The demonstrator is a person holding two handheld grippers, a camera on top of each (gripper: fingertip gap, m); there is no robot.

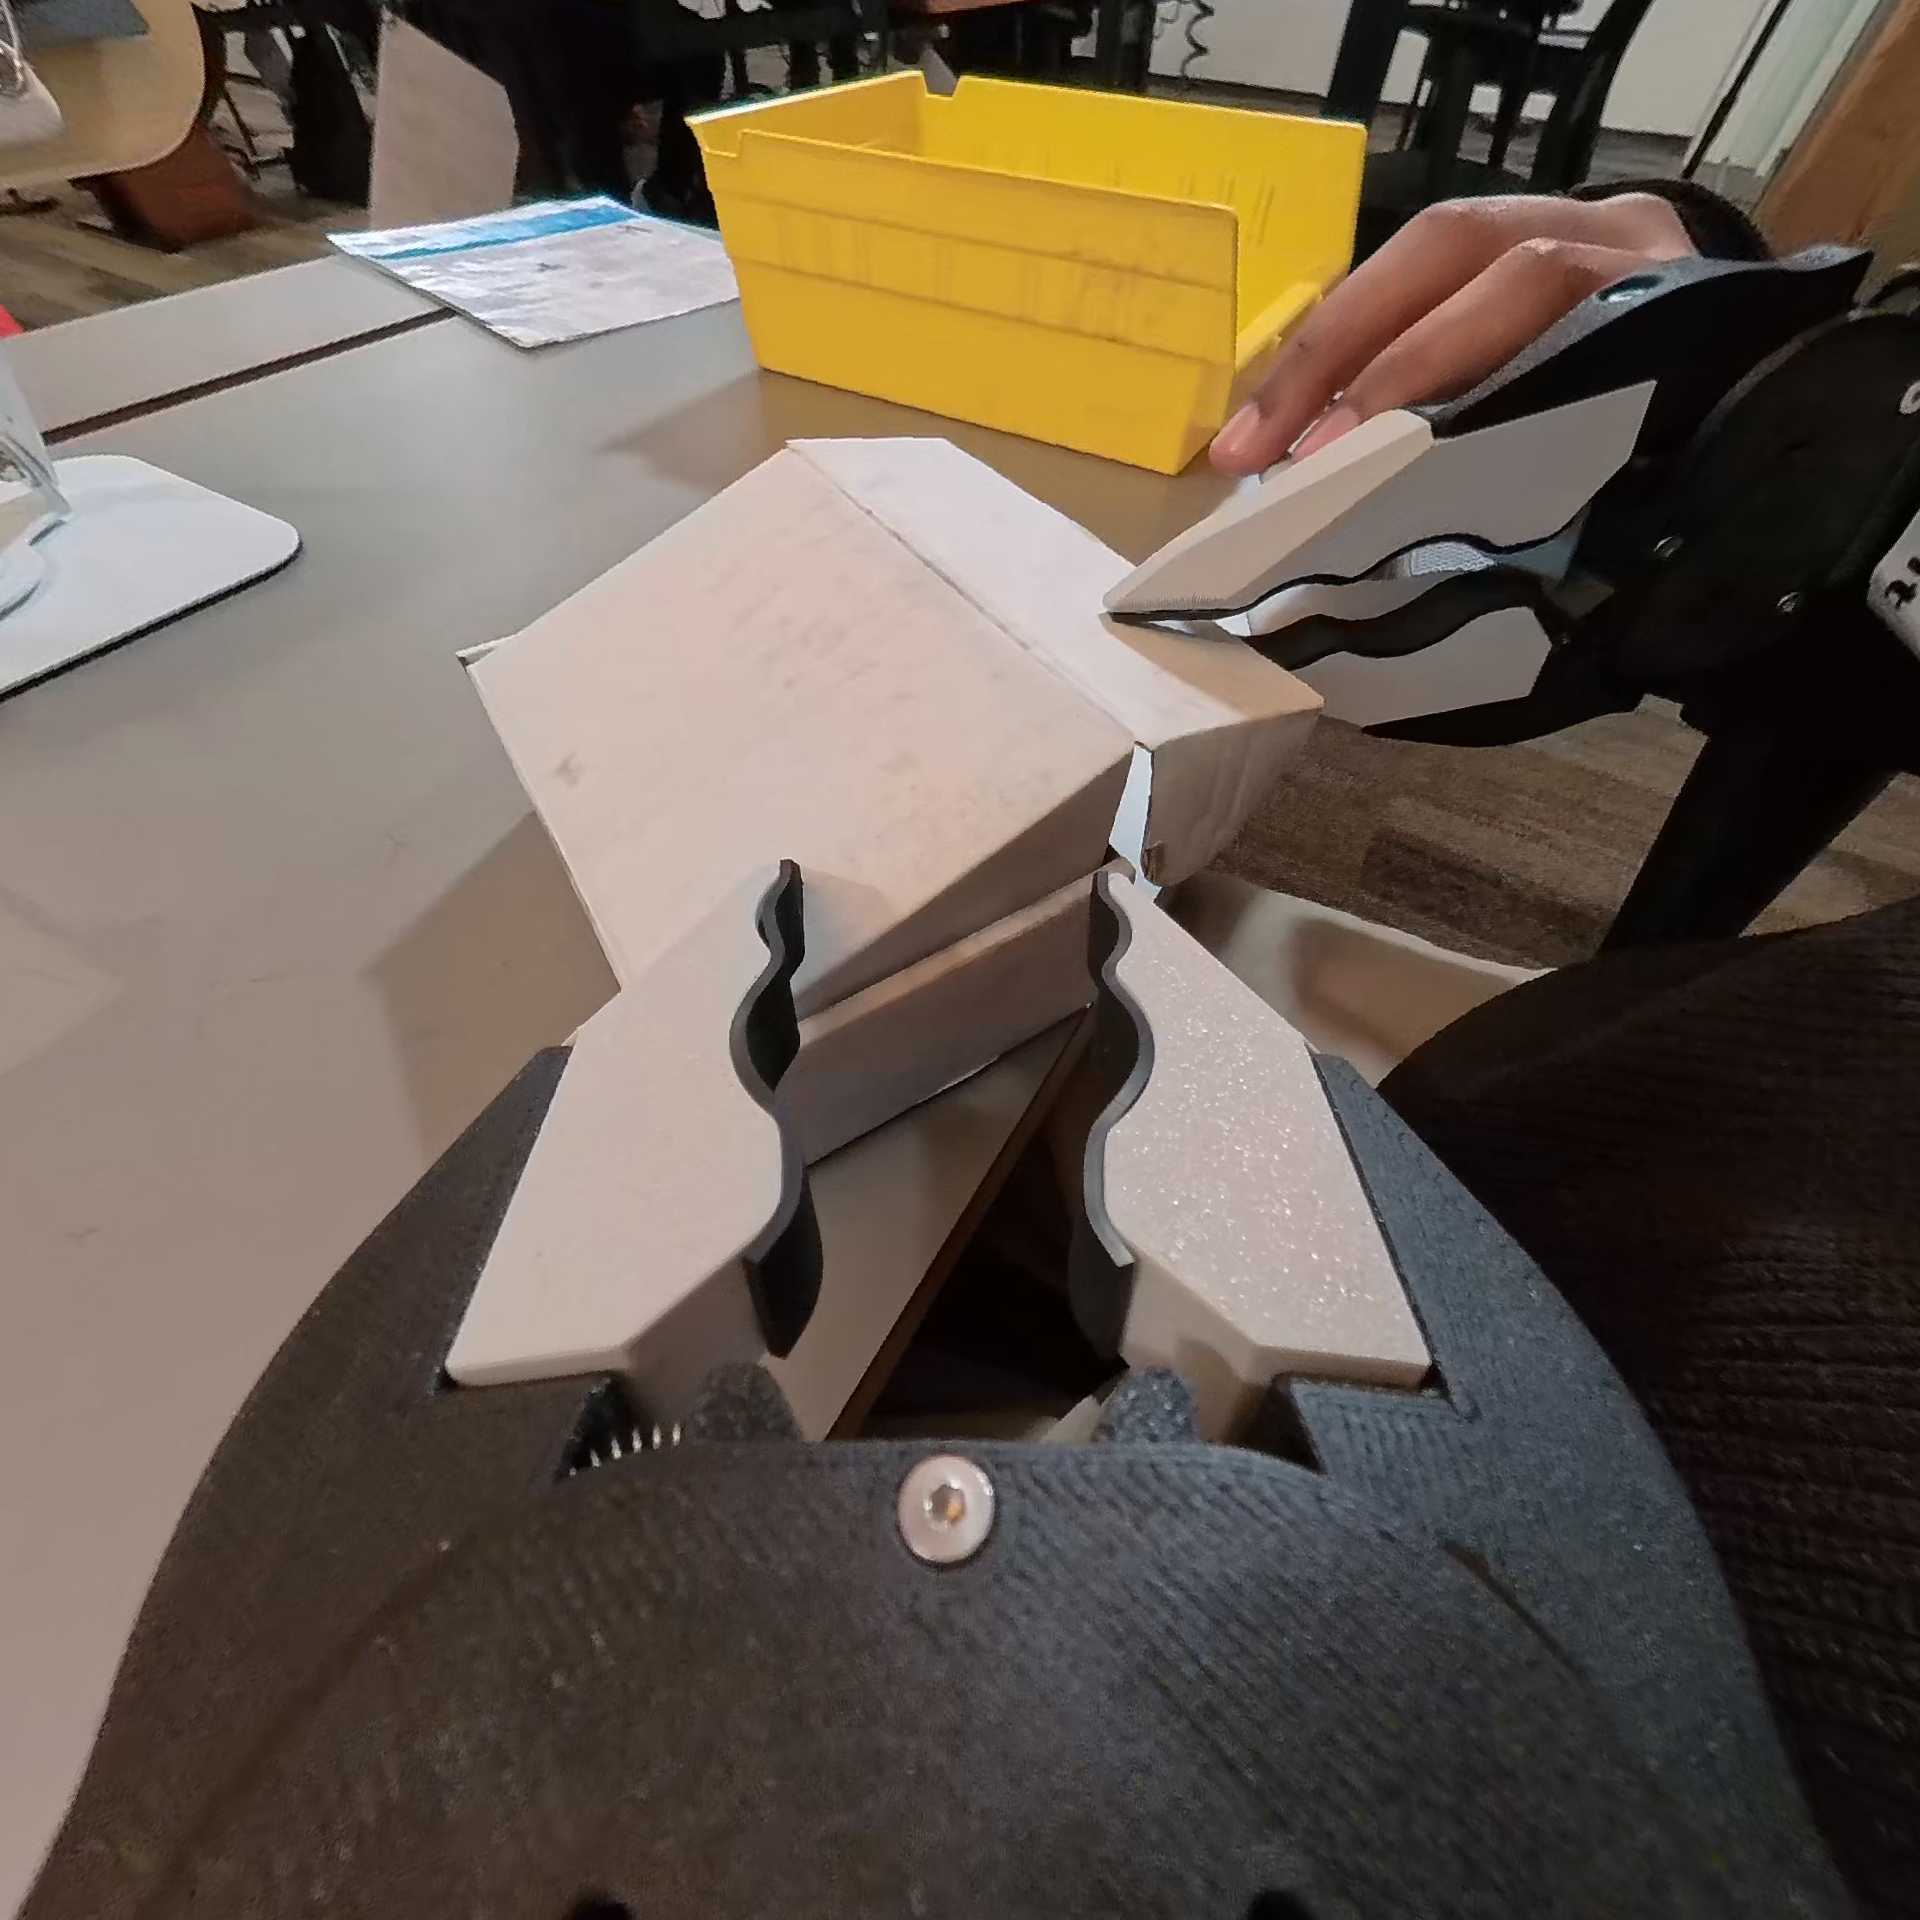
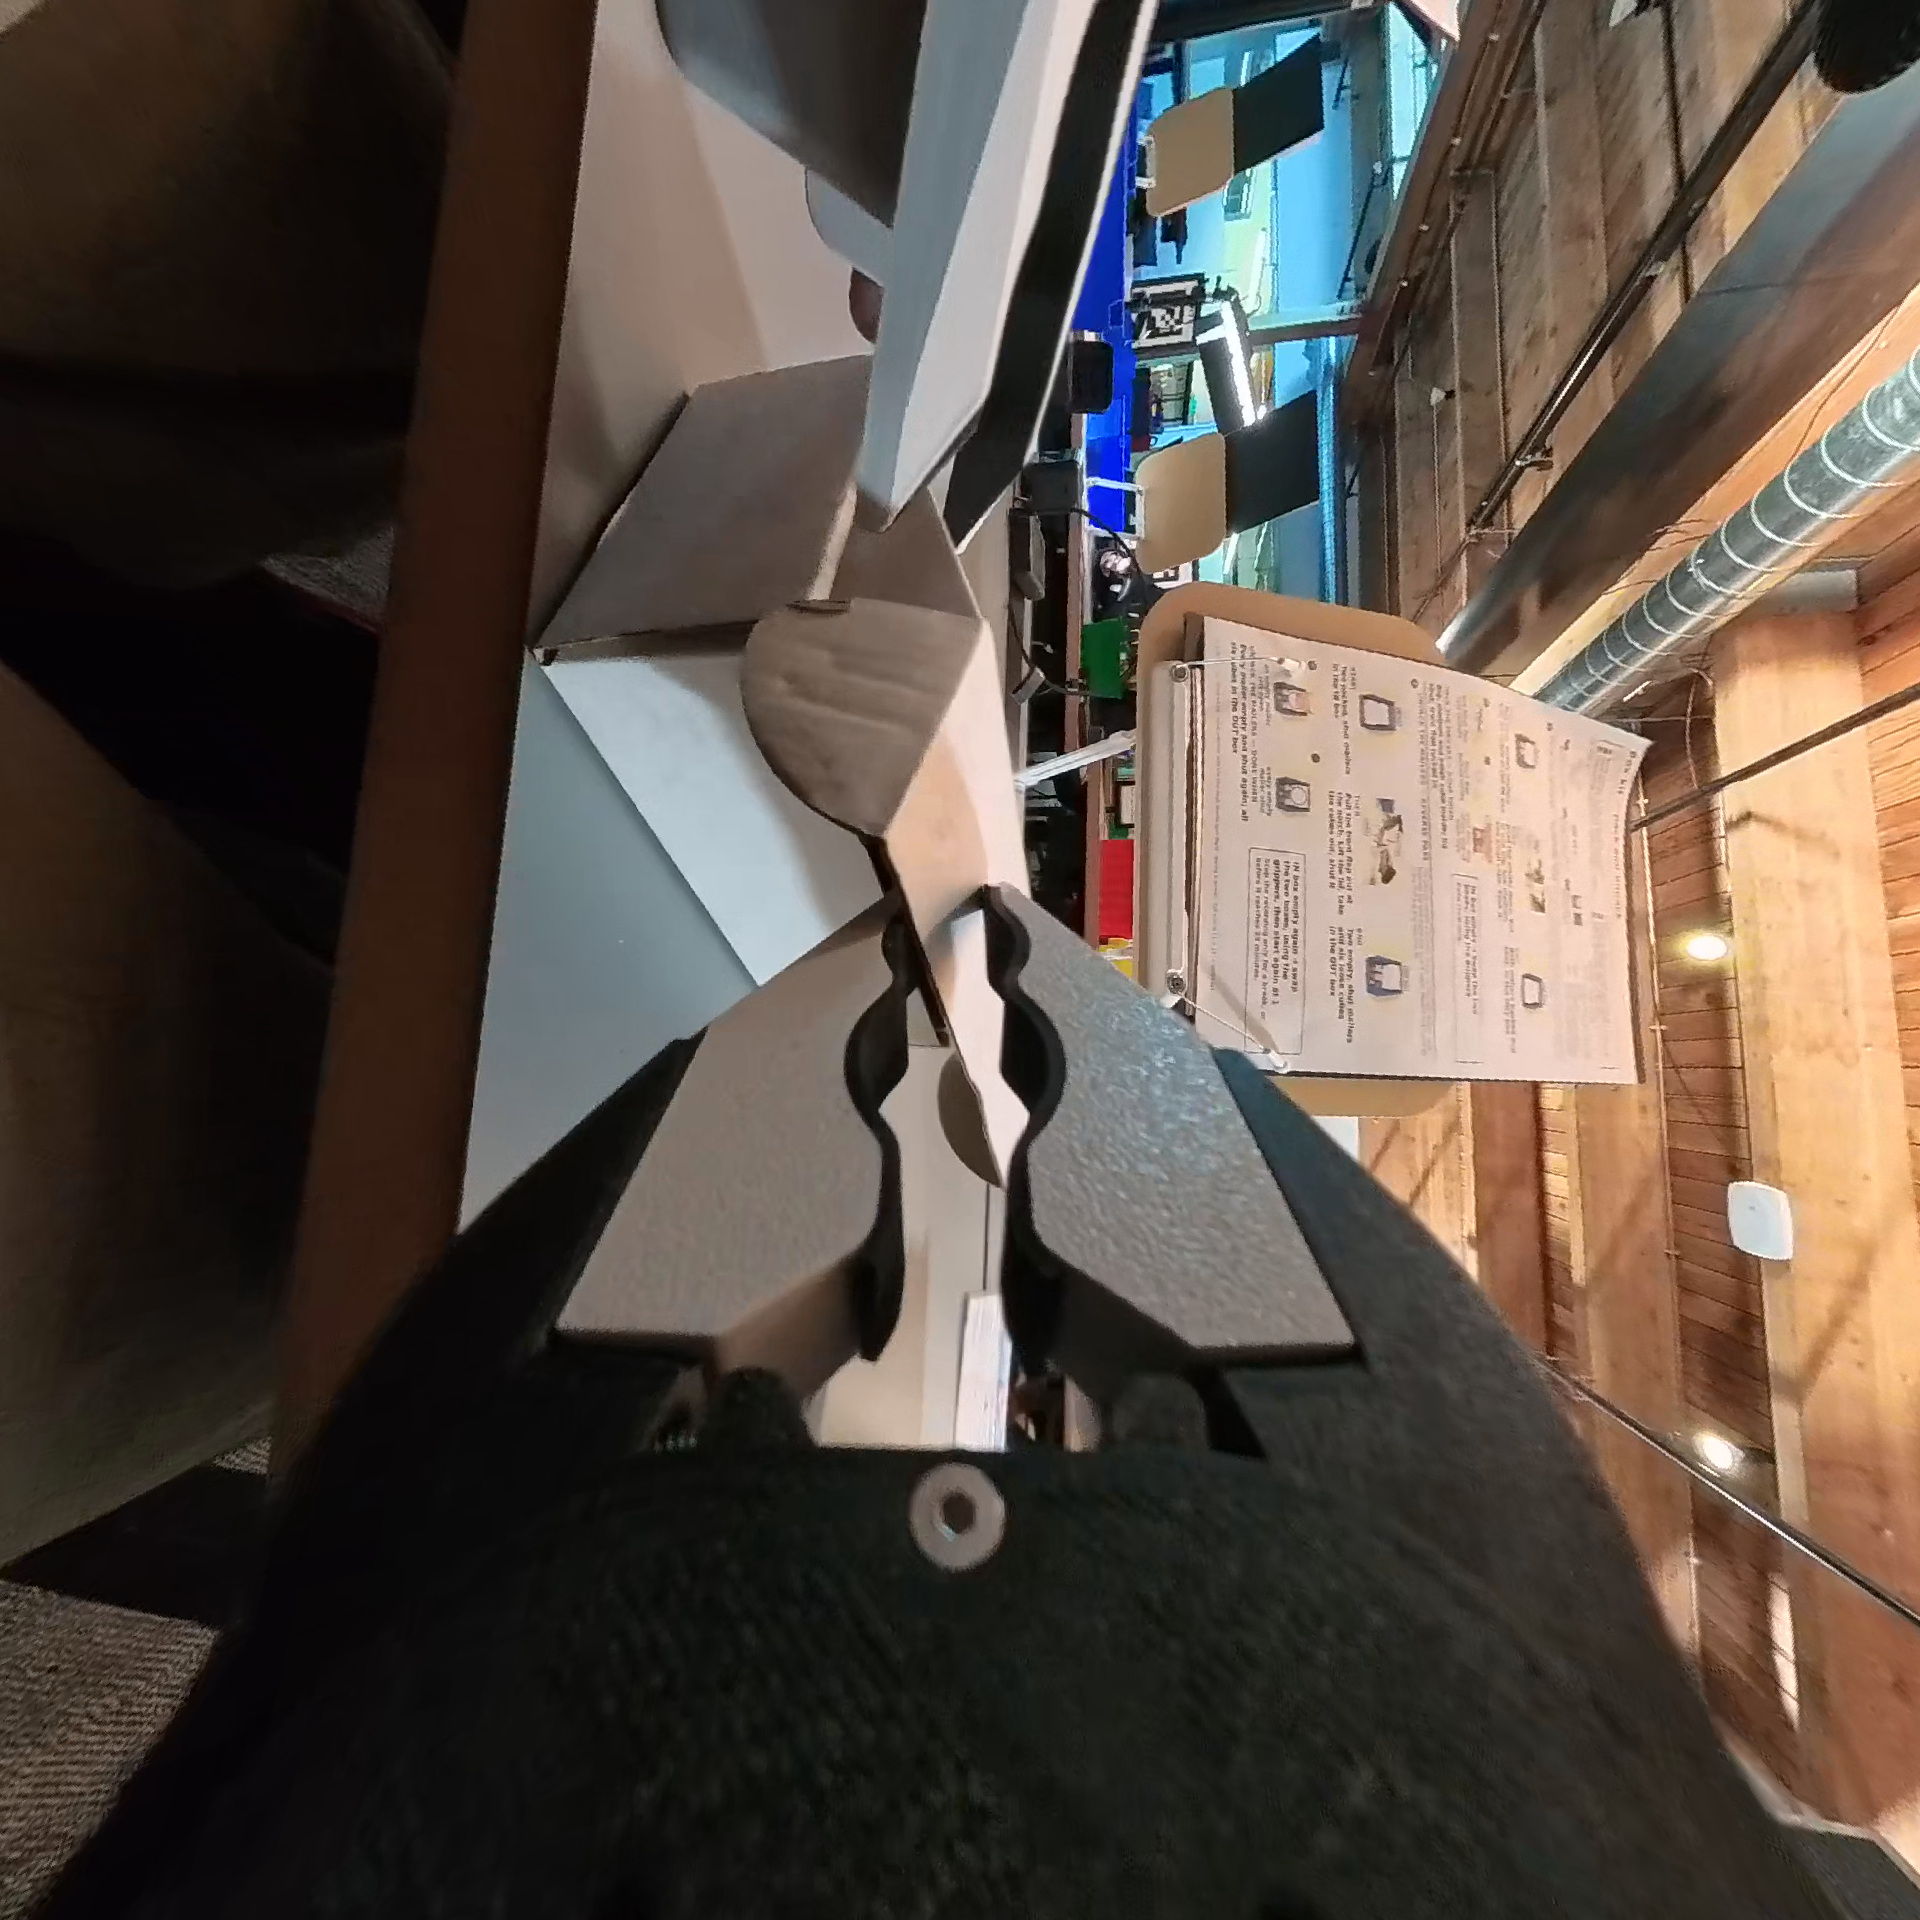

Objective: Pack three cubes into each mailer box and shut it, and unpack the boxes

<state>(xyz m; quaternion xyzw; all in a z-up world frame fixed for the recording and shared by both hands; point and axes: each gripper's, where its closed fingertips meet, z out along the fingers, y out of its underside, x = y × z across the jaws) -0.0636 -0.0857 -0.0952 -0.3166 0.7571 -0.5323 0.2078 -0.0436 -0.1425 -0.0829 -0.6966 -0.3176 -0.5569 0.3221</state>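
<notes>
Cardboard mailer box (image 1: 831,675): right gripper (image 1: 1127,613) pinches its flap; left gripper (image 1: 940,914) fingers straddle its corner, parted.

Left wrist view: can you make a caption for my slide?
Two hand-held grippers work a white mailer box: right hand-held gripper pinches its flap, left hand-held gripper straddles its near edge, yellow bin behind.

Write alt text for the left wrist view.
A white mailer box sits at the table edge, its lid flap pinched by the right gripper from the right. The left gripper straddles the box's near corner, fingers apart. A yellow bin stands behind.
</notes>
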